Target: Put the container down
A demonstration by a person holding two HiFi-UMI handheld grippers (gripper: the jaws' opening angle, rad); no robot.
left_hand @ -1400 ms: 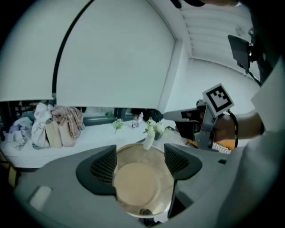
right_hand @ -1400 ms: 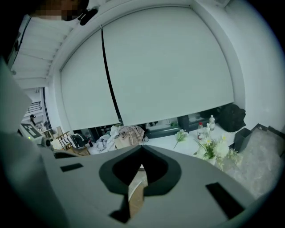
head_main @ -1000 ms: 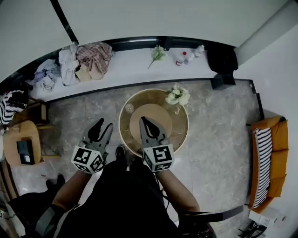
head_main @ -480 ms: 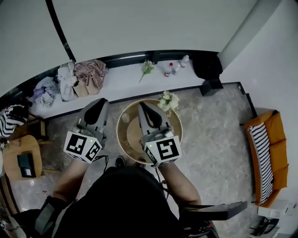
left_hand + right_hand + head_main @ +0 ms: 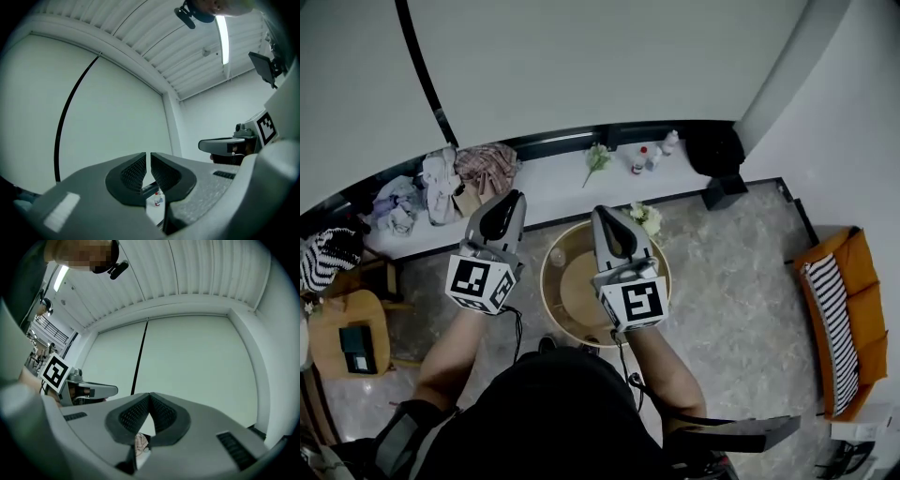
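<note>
Both grippers are held up high and point at the pale wall, neither holding anything. In the head view my left gripper (image 5: 502, 214) sits over the white ledge's front edge, jaws shut and empty. My right gripper (image 5: 606, 223) hovers above the far rim of the round wooden table (image 5: 547, 292), its jaws shut too. A small clear cup (image 5: 557, 257) stands on that table between the two grippers, untouched. The left gripper view shows the pads (image 5: 137, 169) closed to a hairline, with small bottles (image 5: 157, 199) far below. In the right gripper view the fingertips (image 5: 140, 414) meet.
A white flower bunch (image 5: 646, 218) stands at the table's far edge. The long white ledge (image 5: 553, 187) carries piled clothes (image 5: 459, 176), a flower sprig (image 5: 596, 159) and small bottles (image 5: 639, 161). An orange sofa (image 5: 848, 323) is at the right, a small wooden side table (image 5: 352, 333) at the left.
Both grippers have lifted from low over the table and moved forward toward the ledge. The left jaws, apart a second ago, have shut on nothing.
</note>
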